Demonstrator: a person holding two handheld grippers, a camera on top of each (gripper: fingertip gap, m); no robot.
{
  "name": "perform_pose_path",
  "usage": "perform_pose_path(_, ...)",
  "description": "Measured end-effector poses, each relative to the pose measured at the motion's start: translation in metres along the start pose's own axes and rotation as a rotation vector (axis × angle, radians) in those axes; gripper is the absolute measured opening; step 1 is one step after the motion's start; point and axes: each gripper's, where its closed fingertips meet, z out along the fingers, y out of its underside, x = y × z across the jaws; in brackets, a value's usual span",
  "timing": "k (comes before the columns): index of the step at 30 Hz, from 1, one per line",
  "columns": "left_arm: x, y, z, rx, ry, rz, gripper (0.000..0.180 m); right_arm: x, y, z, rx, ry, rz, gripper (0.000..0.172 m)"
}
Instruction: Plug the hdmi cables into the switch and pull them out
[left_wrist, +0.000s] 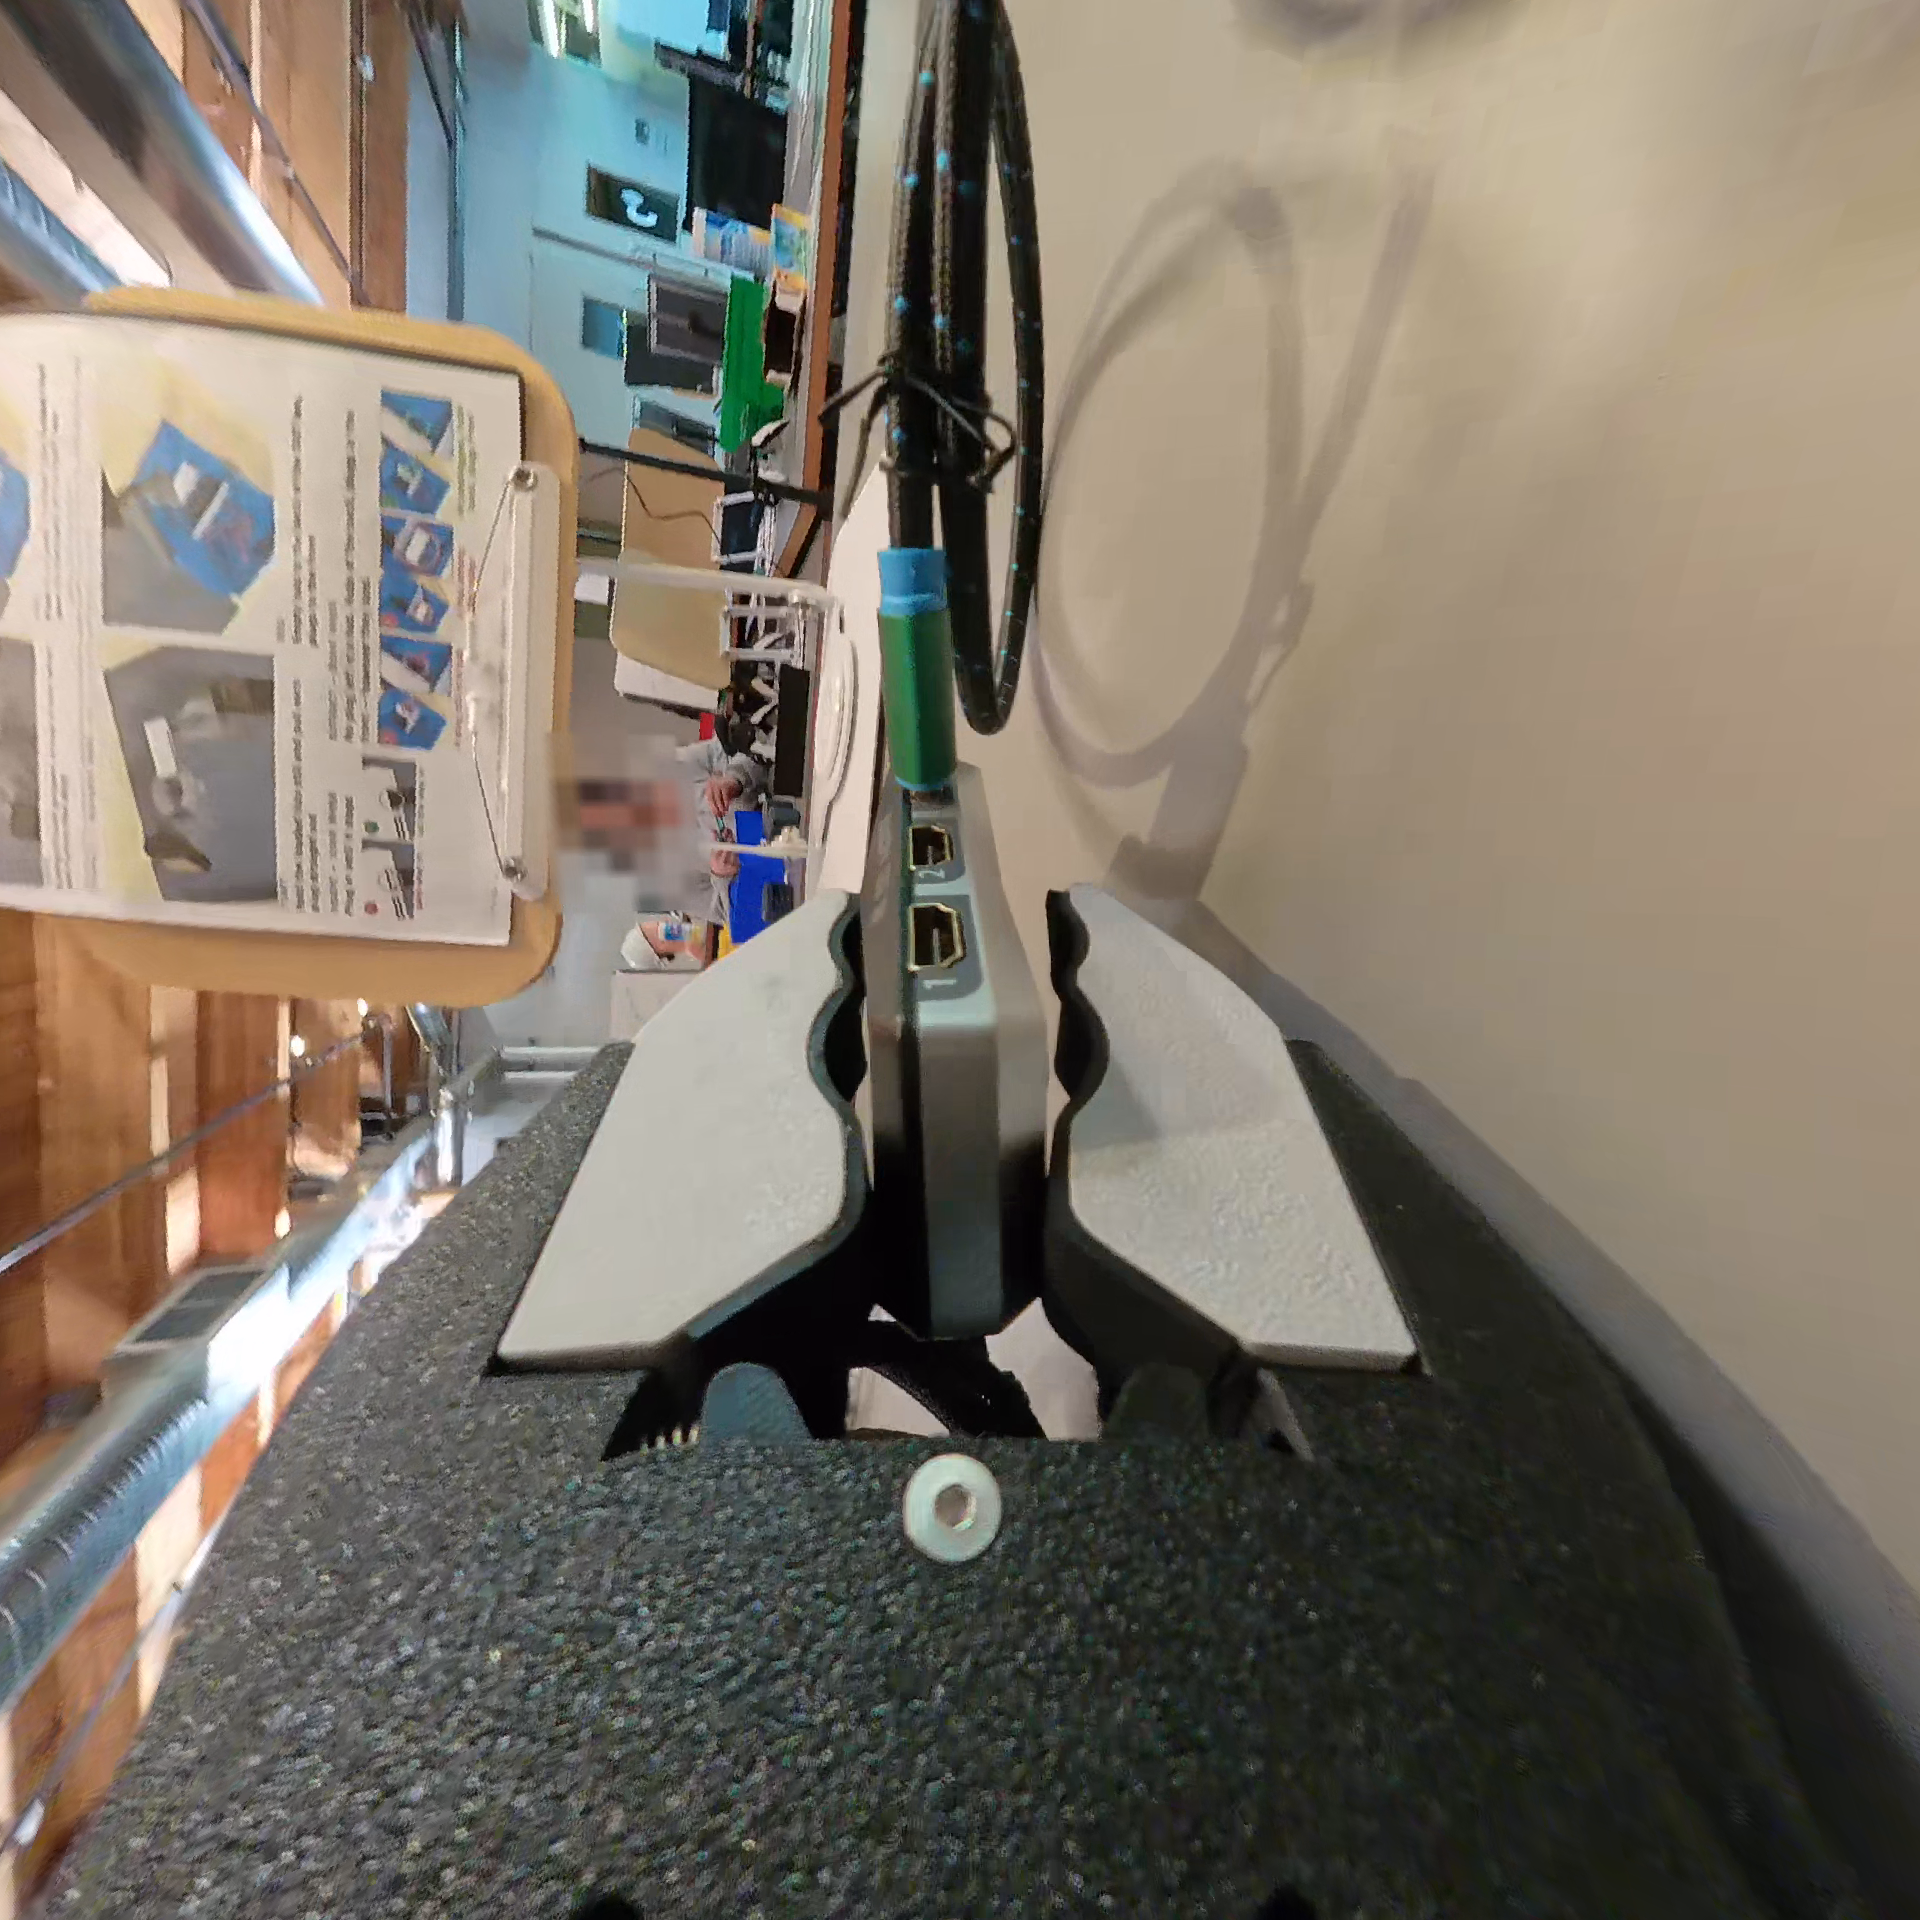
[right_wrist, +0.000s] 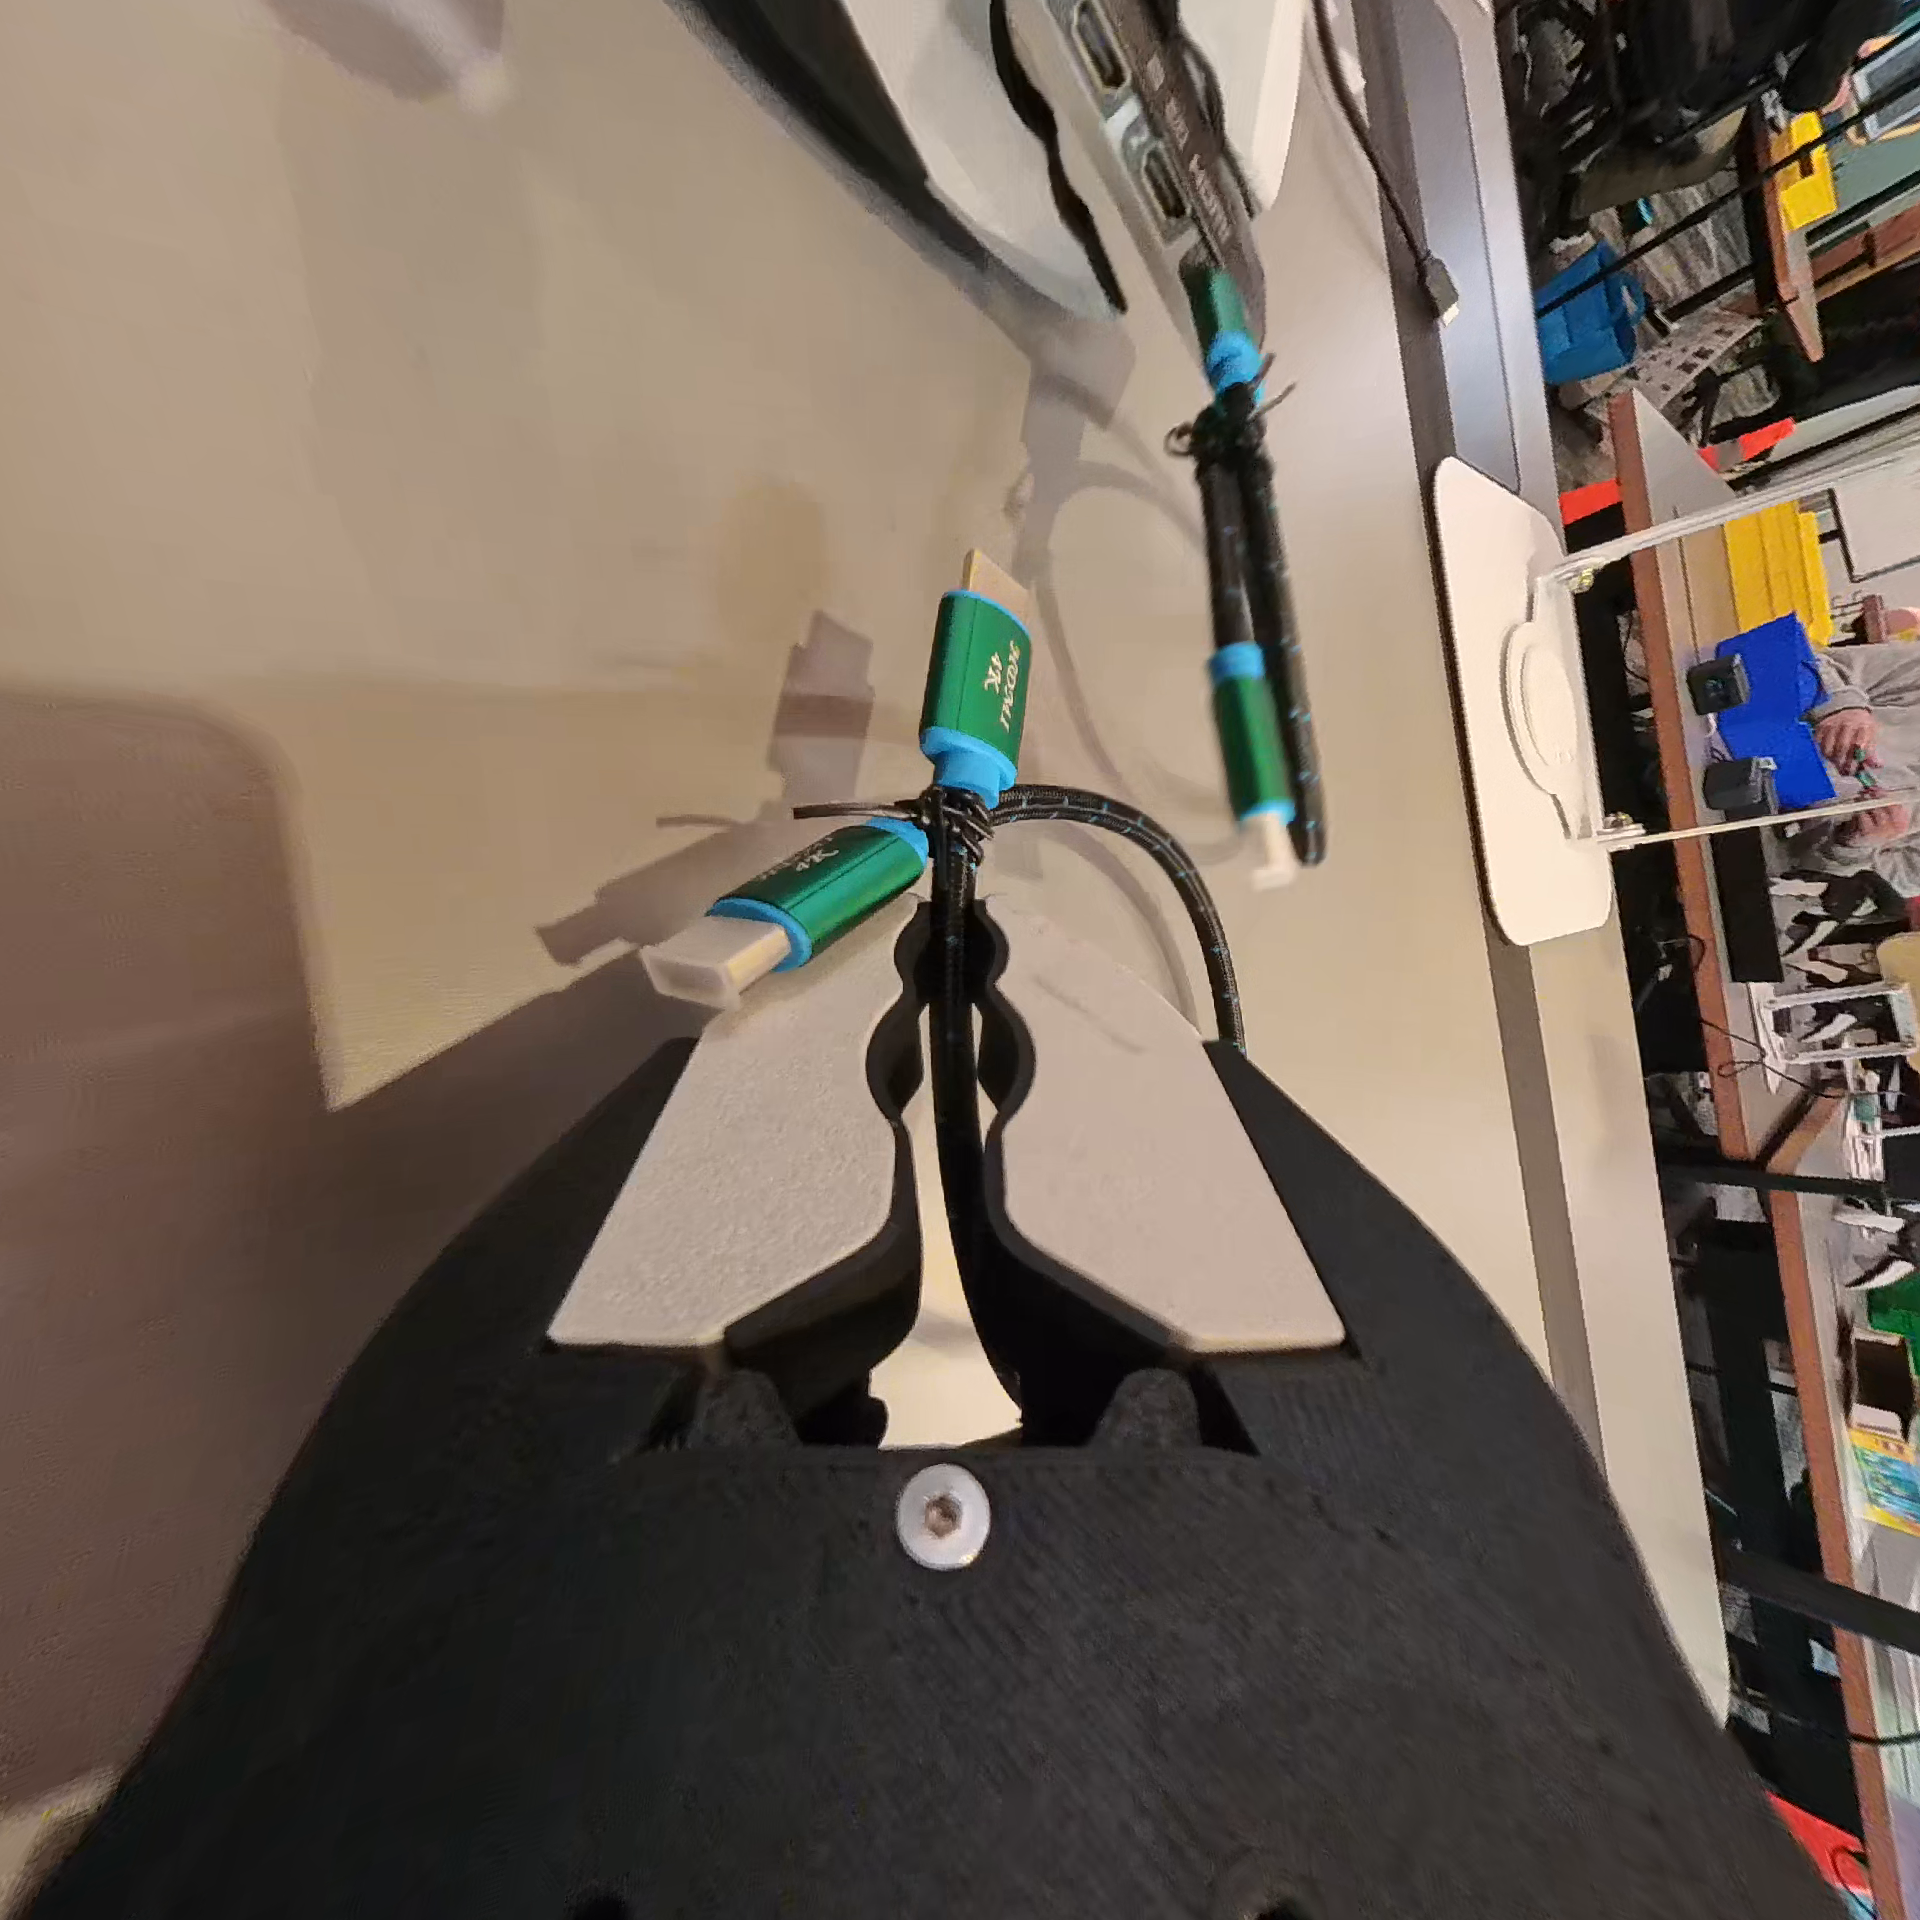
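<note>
The left gripper (left_wrist: 951, 997) clamps a flat grey switch box (left_wrist: 956, 1091) edgewise between its two pads. The left pad presses on the box's face; the far pad's contact is hard to judge. The box shows two gold-lined empty ports on its narrow edge, each with a small mark beside it too blurred to make out. A third port above them carries a green plug (left_wrist: 914, 696) with a blue collar, and a black braided cable (left_wrist: 997, 436) flecked with blue rises from it, looped and bound by a thin tie, with its upper part cut off by the frame's edge. The box's rear end is hidden between the fingers.

The right gripper (right_wrist: 956, 997) is clenched on a second black braided cable (right_wrist: 954, 1081), which runs up between the two pads. Just past the fingertips a knotted tie binds it, and two green plugs fan out: one (right_wrist: 977, 675) pointing away with bare gold tip, one (right_wrist: 821, 883) lying leftward with a clear cap. Both bear gold lettering.

Farther off in the right wrist view hangs the first cable with two more green plugs, the upper one seated in the box, the lower (right_wrist: 1252, 748) capped and blurred. A beige tabletop (right_wrist: 520, 416) lies behind. A clipboard (left_wrist: 312, 644) holds a printed sheet of photos and text.
</note>
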Motion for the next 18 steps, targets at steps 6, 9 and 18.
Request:
perform_pose_path(6, 0.000, 0.006, 0.000, -0.020, 0.015, -0.042, 0.034, 0.014, 0.007, -0.022, -0.056, 0.132, -0.016, 0.005)
perform_pose_path(9, 0.002, 0.007, 0.000, -0.028, 0.018, -0.028, 0.034, 0.038, 0.011, -0.056, -0.109, 0.271, -0.051, 0.005)
perform_pose_path(18, 0.003, 0.006, -0.001, -0.027, 0.021, -0.017, 0.034, 0.086, 0.114, -0.223, -0.515, 0.472, 0.100, 0.005)
